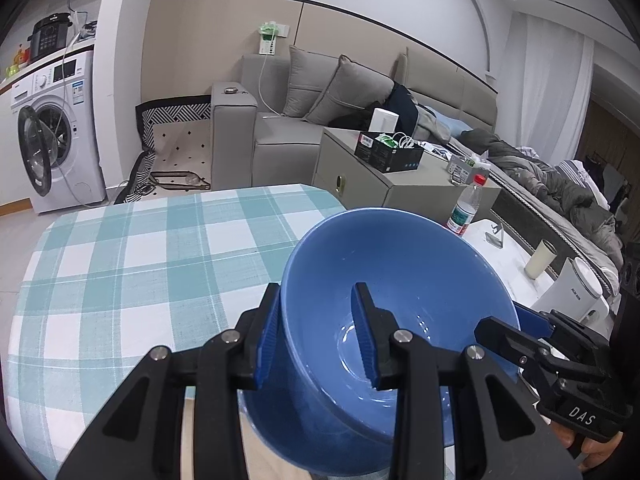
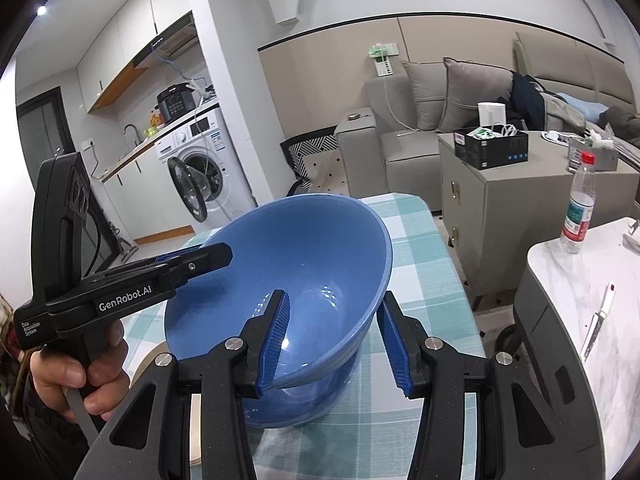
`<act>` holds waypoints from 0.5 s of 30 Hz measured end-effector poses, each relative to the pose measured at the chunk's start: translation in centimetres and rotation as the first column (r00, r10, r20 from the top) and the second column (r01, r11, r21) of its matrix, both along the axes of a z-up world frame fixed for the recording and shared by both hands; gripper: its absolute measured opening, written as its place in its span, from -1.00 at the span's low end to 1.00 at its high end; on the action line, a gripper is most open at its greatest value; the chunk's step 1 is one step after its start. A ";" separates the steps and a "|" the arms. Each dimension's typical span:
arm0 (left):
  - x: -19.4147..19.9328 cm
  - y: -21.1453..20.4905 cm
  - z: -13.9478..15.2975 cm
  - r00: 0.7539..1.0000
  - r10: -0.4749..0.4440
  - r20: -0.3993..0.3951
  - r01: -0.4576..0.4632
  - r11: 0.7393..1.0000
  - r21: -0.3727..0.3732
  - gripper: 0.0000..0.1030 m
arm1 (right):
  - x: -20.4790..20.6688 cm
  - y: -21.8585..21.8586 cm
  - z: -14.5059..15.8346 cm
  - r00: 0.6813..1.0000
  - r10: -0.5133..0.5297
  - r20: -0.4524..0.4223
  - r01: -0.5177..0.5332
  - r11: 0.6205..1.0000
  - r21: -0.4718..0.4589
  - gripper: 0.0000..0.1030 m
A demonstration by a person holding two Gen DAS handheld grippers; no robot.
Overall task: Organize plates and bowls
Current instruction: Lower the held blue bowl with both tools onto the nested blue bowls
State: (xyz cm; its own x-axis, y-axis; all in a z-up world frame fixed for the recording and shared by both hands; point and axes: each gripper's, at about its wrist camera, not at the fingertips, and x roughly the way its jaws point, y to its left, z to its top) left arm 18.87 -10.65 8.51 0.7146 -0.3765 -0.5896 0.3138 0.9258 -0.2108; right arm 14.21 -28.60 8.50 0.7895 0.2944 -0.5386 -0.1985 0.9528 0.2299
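Bowl rim betw. jaws of L gripper & R gripper.

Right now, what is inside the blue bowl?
The blue bowl holds no food or dishes, only light reflections. One finger of the left gripper and one of the right gripper reach inside. Those fingers cover small patches.

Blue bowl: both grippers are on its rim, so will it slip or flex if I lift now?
The blue bowl looks glossy and glazed, so probably rigid but slippery. The left gripper and right gripper straddle opposite rim edges, likely limiting tipping. Chipping seems possible.
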 end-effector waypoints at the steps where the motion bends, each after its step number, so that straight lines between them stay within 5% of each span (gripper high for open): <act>1: -0.1 0.2 -0.1 1.000 0.005 -0.001 -0.005 1.000 -0.001 -0.35 | 0.0 0.3 0.0 1.000 0.005 -0.001 -0.005 1.000 -0.004 -0.08; 15: -0.9 1.8 -1.5 0.999 0.046 -0.030 -0.045 0.999 0.017 -0.35 | 0.8 2.5 -1.4 0.997 0.048 -0.052 -0.050 0.998 -0.039 -0.08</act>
State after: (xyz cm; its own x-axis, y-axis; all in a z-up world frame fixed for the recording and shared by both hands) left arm 17.93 -8.83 7.05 0.7126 -0.3341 -0.6169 0.2650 0.9424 -0.2042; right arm 15.05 -26.10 7.05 0.7458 0.3093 -0.5900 -0.2345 0.9509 0.2021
